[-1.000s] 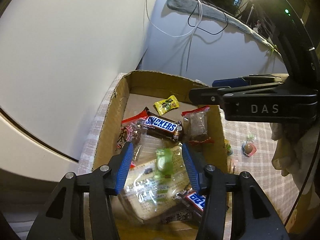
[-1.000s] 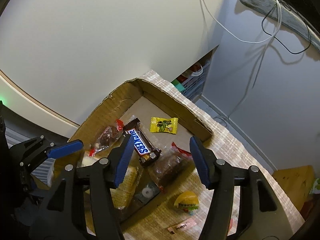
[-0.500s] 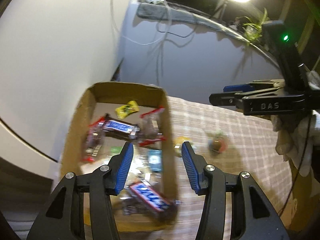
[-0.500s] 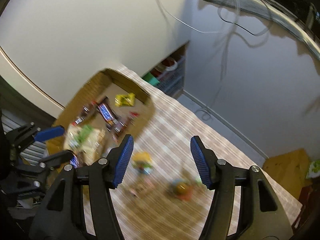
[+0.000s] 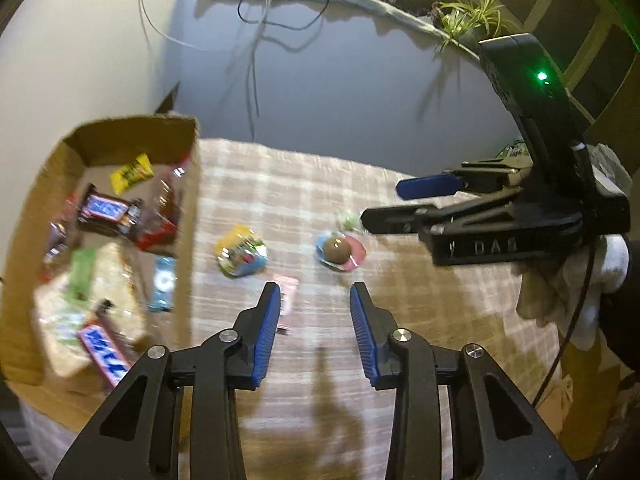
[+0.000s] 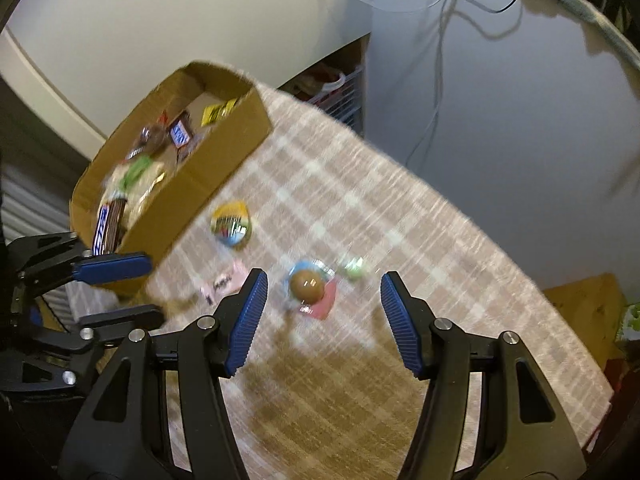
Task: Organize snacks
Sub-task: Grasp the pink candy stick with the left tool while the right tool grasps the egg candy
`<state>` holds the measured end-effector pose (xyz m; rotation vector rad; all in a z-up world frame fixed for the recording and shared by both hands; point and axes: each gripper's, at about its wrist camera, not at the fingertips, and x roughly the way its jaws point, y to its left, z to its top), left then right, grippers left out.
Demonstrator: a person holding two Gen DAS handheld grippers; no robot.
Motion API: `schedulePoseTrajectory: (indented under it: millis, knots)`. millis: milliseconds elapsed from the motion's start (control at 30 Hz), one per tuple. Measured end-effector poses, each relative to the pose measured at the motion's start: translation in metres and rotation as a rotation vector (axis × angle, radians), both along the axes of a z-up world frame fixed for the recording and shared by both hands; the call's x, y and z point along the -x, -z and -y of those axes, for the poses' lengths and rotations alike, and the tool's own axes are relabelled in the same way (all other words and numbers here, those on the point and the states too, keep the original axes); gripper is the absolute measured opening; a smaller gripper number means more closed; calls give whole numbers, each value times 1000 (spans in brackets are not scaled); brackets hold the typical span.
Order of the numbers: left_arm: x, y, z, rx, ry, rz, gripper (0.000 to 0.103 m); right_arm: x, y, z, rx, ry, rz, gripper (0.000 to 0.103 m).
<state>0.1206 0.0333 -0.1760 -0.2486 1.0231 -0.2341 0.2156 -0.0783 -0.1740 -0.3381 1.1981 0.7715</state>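
Observation:
A cardboard box on the checked tablecloth holds Snickers bars, a yellow candy and several other snacks. On the cloth lie a yellow round snack, a brown ball in a blue-pink wrapper, a small green candy and a pink packet. My left gripper is open and empty above the cloth, near the pink packet. My right gripper is open and empty, just before the brown ball.
The checked tablecloth covers the table, whose far edge meets a grey wall with hanging cables. A plant stands at the back right. A wooden piece sits beyond the table's right edge.
Both grippers have swung right, away from the box and over the cloth. The loose snacks on the cloth have come into view between the fingers. Both stay open.

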Motion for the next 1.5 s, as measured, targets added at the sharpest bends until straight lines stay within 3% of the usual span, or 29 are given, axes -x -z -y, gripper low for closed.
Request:
schedulePoseTrajectory:
  millis: [133, 433, 867, 1033, 1100, 1233, 1500]
  knots:
    - [-3, 17, 9, 9, -19, -27, 34, 3, 19, -4, 3, -53, -31, 50]
    - [-16, 45, 12, -84, -58, -53, 34, 0, 42, -8, -11, -82, -39, 48]
    - [-29, 65, 32, -179, 19, -64, 34, -2, 54, -26, 34, -104, -26, 48]
    - [-28, 65, 36, -223, 16, -46, 19, 0, 57, -34, 68, -121, -1, 48]
    - [-27, 66, 36, -224, 13, -42, 18, 3, 57, -35, 100, -128, 33, 42]
    - [-21, 64, 40, -266, 26, -20, 18, 12, 58, -39, 120, -145, 60, 42]
    - [-24, 62, 30, -199, 5, -28, 17, 11, 55, -24, 87, -90, 49, 39]
